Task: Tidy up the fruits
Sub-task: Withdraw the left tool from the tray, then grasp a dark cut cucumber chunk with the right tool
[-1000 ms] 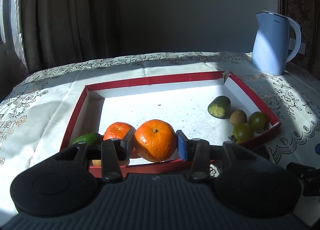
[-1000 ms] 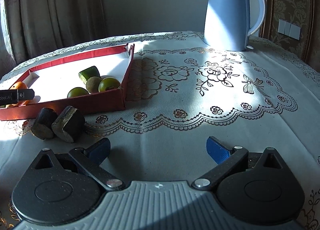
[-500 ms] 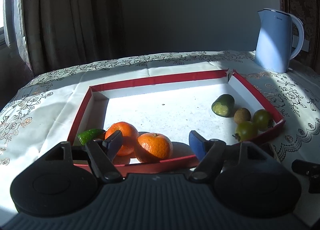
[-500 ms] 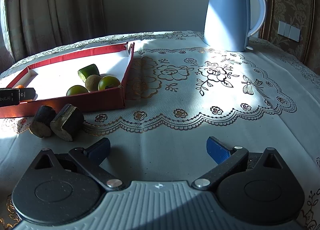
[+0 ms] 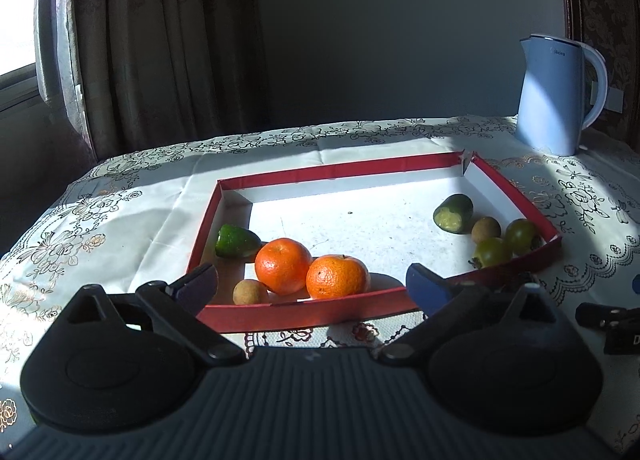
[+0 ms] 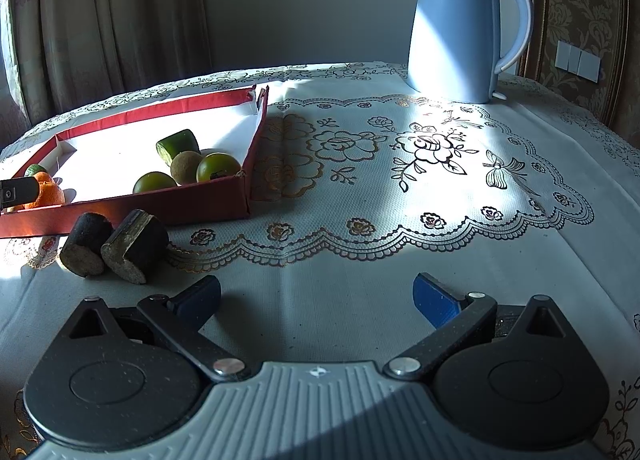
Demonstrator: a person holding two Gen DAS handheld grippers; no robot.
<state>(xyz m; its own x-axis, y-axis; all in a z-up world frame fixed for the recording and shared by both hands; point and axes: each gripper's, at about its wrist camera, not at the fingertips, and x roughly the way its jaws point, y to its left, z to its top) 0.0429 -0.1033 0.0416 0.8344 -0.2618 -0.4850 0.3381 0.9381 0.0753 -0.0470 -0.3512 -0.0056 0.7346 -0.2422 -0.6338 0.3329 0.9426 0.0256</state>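
- Now my left gripper (image 5: 312,284) hangs with its jaws spread wide and holding nothing, just in front of the near wall of the shallow red cardboard tray with a white floor (image 5: 320,310).
- The two round orange tangerines (image 5: 312,272) lie inside the tray, touching each other, just beyond that wall and between the lines of my left fingertips, yet apart from both.
- A small tan round fruit (image 5: 249,292) sits against the left tangerine, and a green cut fruit piece (image 5: 236,240) lies behind it by the tray's left wall.
- At the tray's right corner a green cut cucumber-like piece (image 5: 453,213), a tan round fruit (image 5: 485,229) and two olive-green round fruits (image 5: 506,243) cluster together.
- My right gripper (image 6: 316,300) hovers above the white lace-patterned tablecloth (image 6: 400,187), jaws released and empty.
- Two dark brown cut cylindrical chunks (image 6: 116,246) lie touching on the cloth, ahead and left of my right fingers, just outside the tray's near wall.
- A pale blue electric kettle (image 6: 460,31) stands well apart at the far side.
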